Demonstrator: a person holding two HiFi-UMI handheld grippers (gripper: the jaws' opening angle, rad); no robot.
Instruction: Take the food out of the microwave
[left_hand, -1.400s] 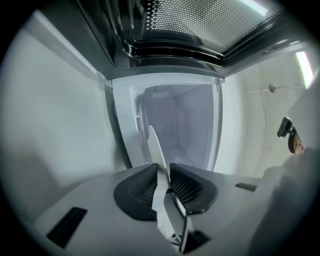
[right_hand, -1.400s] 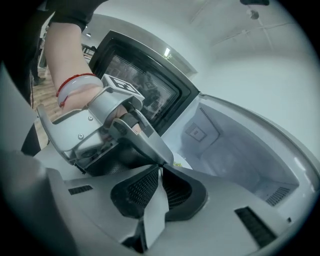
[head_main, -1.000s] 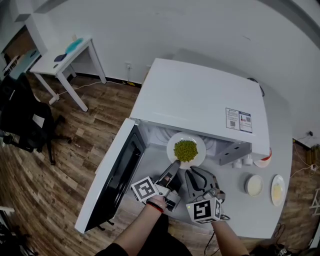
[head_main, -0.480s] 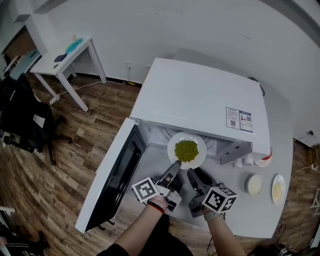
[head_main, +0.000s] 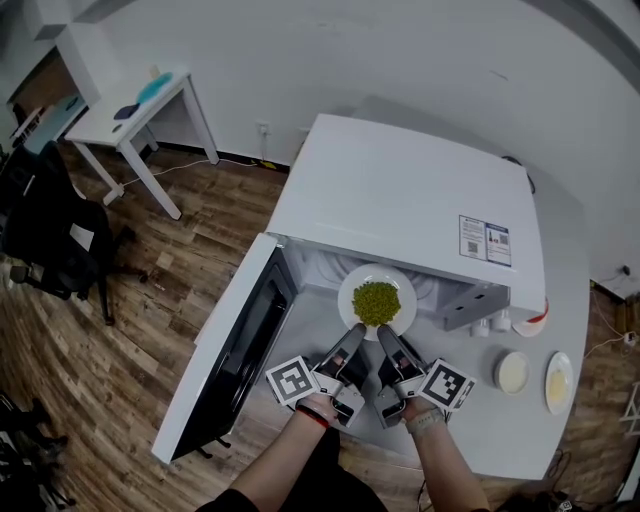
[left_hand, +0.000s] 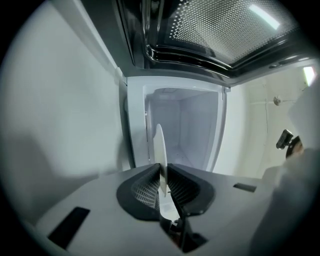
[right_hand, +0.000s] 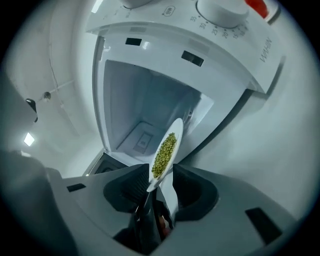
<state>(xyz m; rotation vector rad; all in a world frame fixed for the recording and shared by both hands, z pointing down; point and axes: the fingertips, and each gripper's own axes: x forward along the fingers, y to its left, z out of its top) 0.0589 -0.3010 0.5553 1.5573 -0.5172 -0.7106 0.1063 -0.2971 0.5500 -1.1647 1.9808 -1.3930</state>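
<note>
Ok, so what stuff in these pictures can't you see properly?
Green food: in the left gripper view the plate shows edge-on and hides it.
Label on the microwave: head view, print too small to read.
Two small dishes: head view, contents too small to tell.
Red-edged thing: head view, mostly hidden behind the microwave's corner.

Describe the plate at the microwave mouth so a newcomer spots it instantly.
Start at the big white microwave, door swung open. At its open mouth is a round white plate. Only it holds green peas; the two small dishes on the table hold pale contents.
</note>
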